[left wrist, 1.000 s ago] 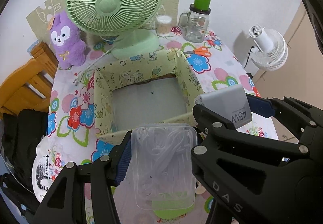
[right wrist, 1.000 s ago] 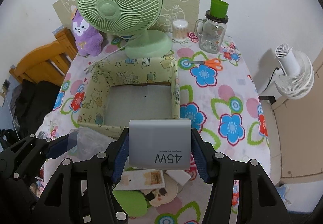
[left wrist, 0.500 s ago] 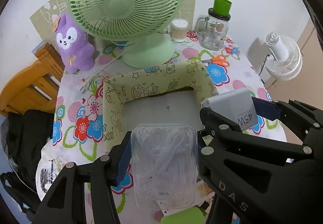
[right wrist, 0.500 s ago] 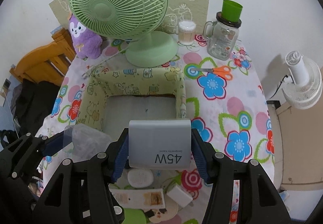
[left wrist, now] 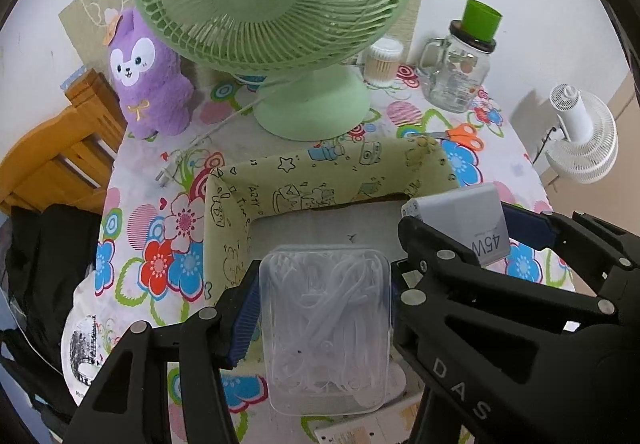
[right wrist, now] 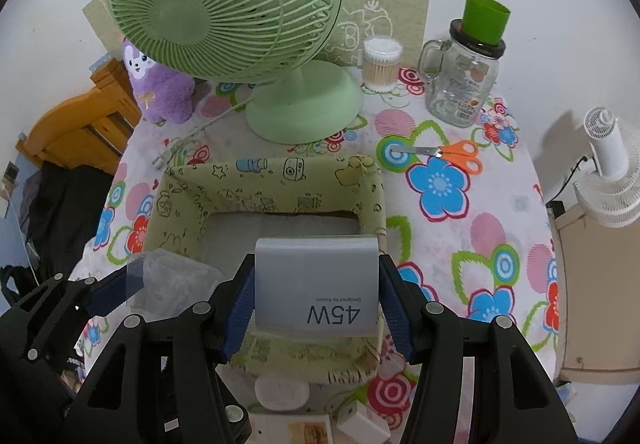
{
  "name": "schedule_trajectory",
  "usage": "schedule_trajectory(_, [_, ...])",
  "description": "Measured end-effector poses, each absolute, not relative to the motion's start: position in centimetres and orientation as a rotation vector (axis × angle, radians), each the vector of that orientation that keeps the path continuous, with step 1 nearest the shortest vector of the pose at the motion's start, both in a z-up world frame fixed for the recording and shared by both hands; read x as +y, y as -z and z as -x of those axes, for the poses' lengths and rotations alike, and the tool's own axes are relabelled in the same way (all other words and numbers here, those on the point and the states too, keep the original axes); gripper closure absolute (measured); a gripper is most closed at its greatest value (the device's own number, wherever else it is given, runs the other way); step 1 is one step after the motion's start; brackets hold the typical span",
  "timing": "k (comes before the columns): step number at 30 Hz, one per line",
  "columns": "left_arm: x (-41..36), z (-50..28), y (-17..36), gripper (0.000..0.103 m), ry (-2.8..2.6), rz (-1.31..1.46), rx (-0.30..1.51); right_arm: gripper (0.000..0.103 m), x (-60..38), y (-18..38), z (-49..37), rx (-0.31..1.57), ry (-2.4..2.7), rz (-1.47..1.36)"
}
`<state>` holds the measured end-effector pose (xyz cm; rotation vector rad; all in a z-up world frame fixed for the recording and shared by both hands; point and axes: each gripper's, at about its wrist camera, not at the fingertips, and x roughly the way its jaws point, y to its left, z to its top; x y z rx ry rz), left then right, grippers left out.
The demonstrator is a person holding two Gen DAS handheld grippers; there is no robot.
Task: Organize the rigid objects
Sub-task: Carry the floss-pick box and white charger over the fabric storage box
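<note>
My left gripper [left wrist: 322, 308] is shut on a clear plastic box of white floss picks [left wrist: 325, 328], held above the near wall of the open green fabric bin [left wrist: 320, 172]. My right gripper [right wrist: 316, 304] is shut on a grey 45W charger [right wrist: 316, 284], held over the bin [right wrist: 272, 180] near its front right part. The charger also shows in the left wrist view [left wrist: 464, 220], to the right of the floss box. The floss box shows at the left of the right wrist view [right wrist: 168, 276]. The bin's grey floor is bare.
A green desk fan [right wrist: 224, 4], a purple plush [left wrist: 148, 76], a cotton swab jar [right wrist: 382, 64], a glass mug jar with green cup [right wrist: 464, 80] and orange scissors [right wrist: 448, 152] stand behind the bin. Small white items [right wrist: 282, 392] lie in front. A white fan [right wrist: 604, 172] stands right.
Both grippers have moved forward with their loads, from in front of the bin to over its near edge. The fan and bin appear closer.
</note>
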<state>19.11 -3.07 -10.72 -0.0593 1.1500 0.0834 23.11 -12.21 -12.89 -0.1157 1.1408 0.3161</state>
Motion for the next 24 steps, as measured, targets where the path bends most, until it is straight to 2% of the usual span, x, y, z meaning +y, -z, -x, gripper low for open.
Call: schedule_trajectory(24, [-0.3,-23.9,14.7,0.043,-0.156,0.044,1.183,0.042,-10.1,16.7,-28.5,1.172,-0.286,0.146])
